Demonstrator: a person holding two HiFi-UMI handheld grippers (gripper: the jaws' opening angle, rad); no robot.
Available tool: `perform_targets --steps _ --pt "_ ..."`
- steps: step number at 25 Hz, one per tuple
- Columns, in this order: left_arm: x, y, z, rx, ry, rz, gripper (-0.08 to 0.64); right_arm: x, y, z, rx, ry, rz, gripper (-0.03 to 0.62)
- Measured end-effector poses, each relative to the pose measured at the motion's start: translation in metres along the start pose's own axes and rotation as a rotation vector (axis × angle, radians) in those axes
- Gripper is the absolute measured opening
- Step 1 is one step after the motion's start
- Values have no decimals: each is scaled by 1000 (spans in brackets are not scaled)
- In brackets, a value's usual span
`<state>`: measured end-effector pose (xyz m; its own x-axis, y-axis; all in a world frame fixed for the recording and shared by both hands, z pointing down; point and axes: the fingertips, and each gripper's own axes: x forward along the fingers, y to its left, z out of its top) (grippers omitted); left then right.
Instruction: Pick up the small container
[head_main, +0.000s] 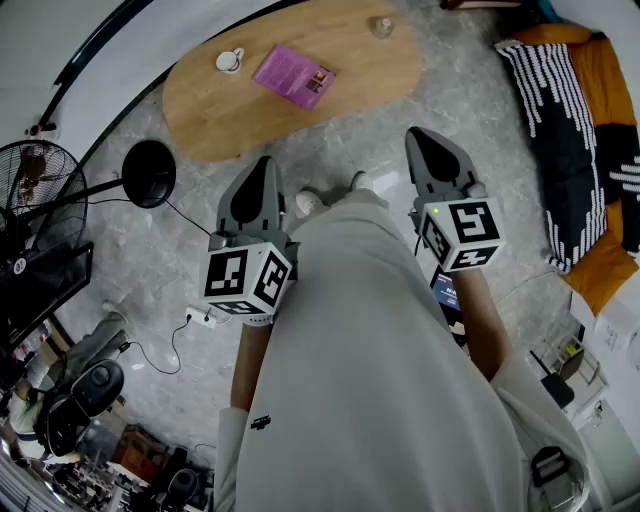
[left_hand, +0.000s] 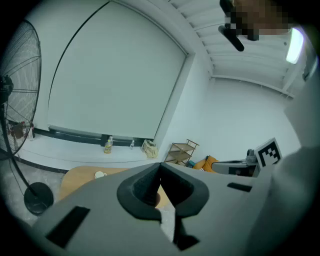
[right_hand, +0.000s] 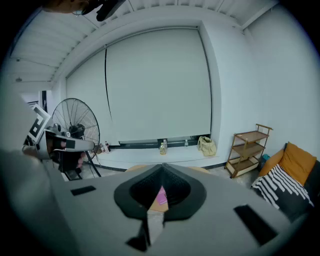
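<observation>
Head view: person standing on the grey floor (head_main: 480, 120), both grippers held out in front at about waist level, well short of the table (head_main: 215, 125).

Left gripper (head_main: 262, 166): jaws closed, tips meeting, nothing between them. Its own view confirms this: the tips touch, and only a sliver of table top shows through the gap below them.

Right gripper (head_main: 421, 136): jaws likewise together and empty. Through the gap in its own view, a strip of pink from the purple book (head_main: 293, 75) and a little wood are visible.

Small white container (head_main: 229, 60): stands on the far left part of the oval table, just left of the book, apart from it, and well apart from both grippers. It has a cup-like shape; detail is too small to resolve. In the left gripper view it is a pale dot on the table edge.

A second small object, clear or glassy (head_main: 381, 26), sits at the table's far right end. I cannot tell what it is.

Hidden or cut off:
- The person's light garment (head_main: 380, 360) fills the lower middle of the head view and covers the floor there.
- The fan (head_main: 30, 195) is cropped at the left edge.
- The striped and orange cushion (head_main: 580, 130) runs off the right.
- The near table edge is blocked by the gripper bodies in both gripper views.
</observation>
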<state>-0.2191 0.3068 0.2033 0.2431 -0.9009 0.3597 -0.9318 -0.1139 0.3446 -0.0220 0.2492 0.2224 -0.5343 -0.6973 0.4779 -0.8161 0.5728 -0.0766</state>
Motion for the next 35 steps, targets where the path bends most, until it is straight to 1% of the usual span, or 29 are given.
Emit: perform_targets --steps 4,7,10,12,14,16,20,23,26,31,35 --pt "2 -33 2 25 1 -21 14 -28 -18 3 6 -10 -15 6" --pt "5 -49 2 20 -2 -10 14 -47 -31 3 50 -18 -11 5" --pt "15 -70 1 27 1 -13 14 -65 -48 0 72 -24 -9 5" --pt "23 -90 0 44 8 -27 14 -74 -61 -4 112 -26 -6 5" --pt "31 -109 -2 59 11 -38 14 -81 -75 -11 172 -31 1 6" --pt "37 -124 -4 68 12 -43 14 -86 -86 -18 196 -32 7 6" --pt "52 -151 -7 88 19 -48 14 -93 -103 -26 146 -19 5 6" --pt "67 -172 -7 114 30 -72 14 -95 -115 -30 105 -6 1 6" --pt "76 -189 -5 137 41 -95 14 -97 -124 -33 110 -2 17 6" --pt "87 -194 -1 153 60 -118 14 -94 -135 -32 129 -1 -6 6" --pt "98 -190 -6 153 97 -155 14 -84 -131 -31 133 10 -18 6"
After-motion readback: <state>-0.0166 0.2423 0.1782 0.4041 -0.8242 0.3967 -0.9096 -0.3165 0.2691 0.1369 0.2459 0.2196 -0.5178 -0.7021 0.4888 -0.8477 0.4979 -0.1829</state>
